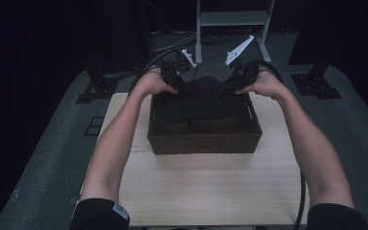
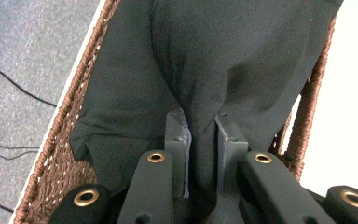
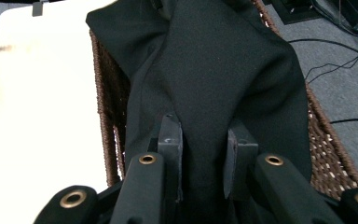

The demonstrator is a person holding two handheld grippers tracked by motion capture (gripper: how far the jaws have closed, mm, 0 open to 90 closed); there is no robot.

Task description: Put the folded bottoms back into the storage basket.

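The dark cloth (image 1: 202,103) is draped into the woven basket (image 1: 204,140), partly inside it and bunched over its far rim. Its long axis is stretched across the basket's far edge, from one hand to the other. One far corner is clamped in the left tongs (image 2: 200,135) and the other in the right tongs (image 3: 203,140), each pair clenched on a fold. The cloth hangs from both tongs toward the basket's near wall, so neither hand is nearer. The basket stands on the table (image 1: 206,187).
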